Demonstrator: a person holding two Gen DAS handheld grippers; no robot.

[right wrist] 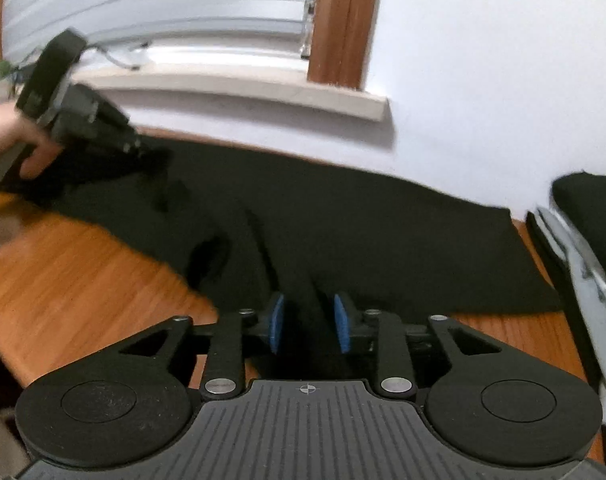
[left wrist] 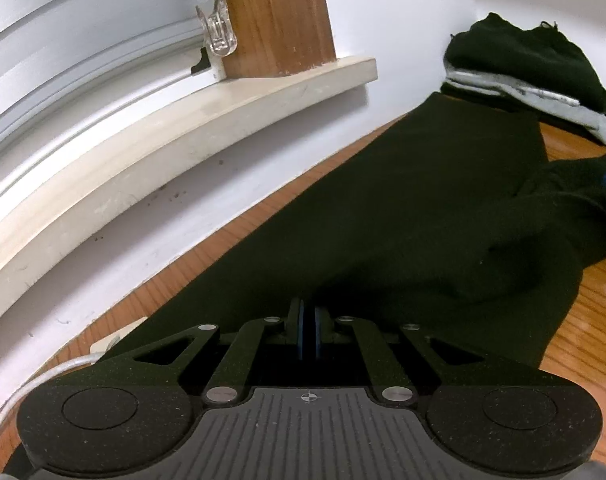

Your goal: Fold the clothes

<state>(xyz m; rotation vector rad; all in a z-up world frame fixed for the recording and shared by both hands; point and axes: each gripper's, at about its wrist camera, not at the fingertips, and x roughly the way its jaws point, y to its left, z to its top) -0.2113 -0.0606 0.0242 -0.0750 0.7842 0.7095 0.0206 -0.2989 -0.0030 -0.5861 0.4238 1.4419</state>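
A: Far left, seen from the right wrist?
B: Left gripper [right wrist: 159,160] in a hand [right wrist: 11,140], pressed together on an edge of the black garment [right wrist: 363,240].
A: Middle?
B: Garment spread on the wooden table [right wrist: 63,280], against the wall under the window sill [right wrist: 243,88]. Right gripper [right wrist: 309,320] parted, 2 blue pads clear of the cloth between.
A: Right?
B: Folded pile [left wrist: 535,76], black over grey, just beside.

No legible text — no labels

wall [right wrist: 483,80]: white | windowsill [left wrist: 207,120]: cream | table [right wrist: 63,280]: wood
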